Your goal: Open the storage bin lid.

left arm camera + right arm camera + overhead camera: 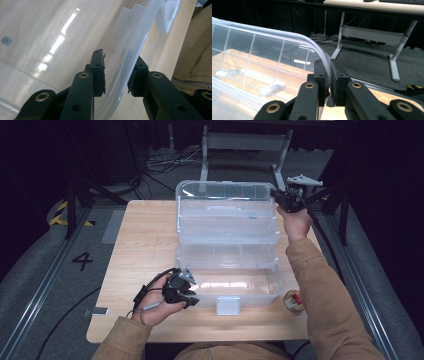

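- While the wooden worktop (145, 245) carries everything, the clear plastic organiser box (227, 245) stands unfolded at its middle, its tiers stepping up toward the raised lid at the far side.
- On the lid's far right corner, my right gripper (276, 195) has its fingers (320, 75) clenched on the curved rim.
- At the box's near left corner, my left gripper (192, 301) straddles the bottom tray's wall, fingers (98, 72) apart, one inside, one outside.
- Beside the box's near right corner lies a small tape roll (293, 301).
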{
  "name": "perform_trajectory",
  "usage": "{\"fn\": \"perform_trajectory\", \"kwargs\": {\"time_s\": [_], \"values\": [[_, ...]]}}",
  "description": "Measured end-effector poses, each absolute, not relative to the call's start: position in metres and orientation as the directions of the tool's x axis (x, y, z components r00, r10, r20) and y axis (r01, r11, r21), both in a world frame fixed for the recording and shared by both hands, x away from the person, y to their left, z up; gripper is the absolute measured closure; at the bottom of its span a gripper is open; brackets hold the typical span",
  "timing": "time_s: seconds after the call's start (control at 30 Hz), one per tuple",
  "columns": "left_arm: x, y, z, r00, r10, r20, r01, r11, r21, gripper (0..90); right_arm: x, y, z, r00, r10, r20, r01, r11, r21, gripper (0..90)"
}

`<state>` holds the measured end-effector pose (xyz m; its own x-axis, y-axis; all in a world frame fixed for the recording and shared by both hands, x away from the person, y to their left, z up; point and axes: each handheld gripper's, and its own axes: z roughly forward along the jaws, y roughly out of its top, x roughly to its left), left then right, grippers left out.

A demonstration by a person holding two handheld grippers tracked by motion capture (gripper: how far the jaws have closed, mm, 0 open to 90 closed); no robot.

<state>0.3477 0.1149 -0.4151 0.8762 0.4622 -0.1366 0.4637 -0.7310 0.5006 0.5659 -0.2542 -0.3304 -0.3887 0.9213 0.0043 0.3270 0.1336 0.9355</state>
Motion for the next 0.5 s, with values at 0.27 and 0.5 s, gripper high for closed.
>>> {"fn": "perform_trajectory", "kwargs": {"time_s": [0.27, 0.5], "values": [[0.347, 0.115, -0.415, 0.872, 0.469, -0.140, 0.470, -0.724, 0.505, 69.8, 0.576, -0.254, -0.335, -0.395, 0.919, 0.010, 0.354, 0.142, 0.925, 84.4], [0.347, 0.115, -0.416, 0.867, 0.477, -0.145, 0.478, -0.715, 0.511, 69.4, 0.586, -0.255, -0.340, -0.405, 0.914, 0.027, 0.382, 0.142, 0.913, 84.2]]}}
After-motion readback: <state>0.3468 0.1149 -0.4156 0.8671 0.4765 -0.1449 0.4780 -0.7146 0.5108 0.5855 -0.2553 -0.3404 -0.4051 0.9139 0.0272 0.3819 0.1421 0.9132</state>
